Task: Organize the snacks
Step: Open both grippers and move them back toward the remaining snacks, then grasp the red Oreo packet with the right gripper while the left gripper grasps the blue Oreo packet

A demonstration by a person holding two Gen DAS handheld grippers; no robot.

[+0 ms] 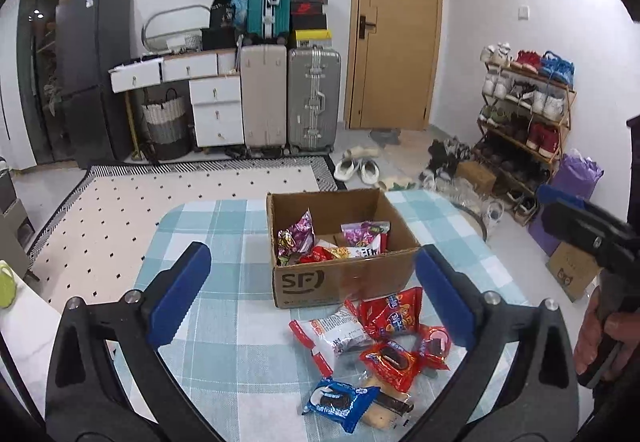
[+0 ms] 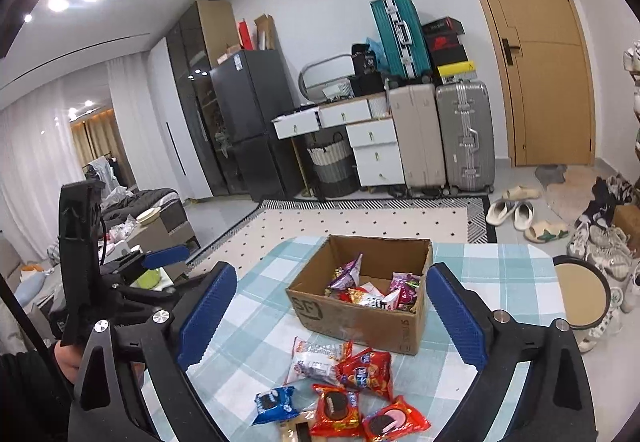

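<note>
Both grippers [image 1: 314,290] [image 2: 330,316] gape empty over crinkly foil snack packets [image 1: 390,358] beside the cardboard box [image 1: 344,282].

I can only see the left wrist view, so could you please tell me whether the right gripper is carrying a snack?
Observer: No. The right gripper is wide open with nothing between its pads, and it faces the cardboard box.
Operator: Thank you. Is anything standing close by on that side?
Observer: Yes, a round stool with a pale wooden top stands just off the right edge of the table.
Operator: And what is at the far left of the room?
Observer: A grey sofa with clutter on it, in front of white curtains.
</note>
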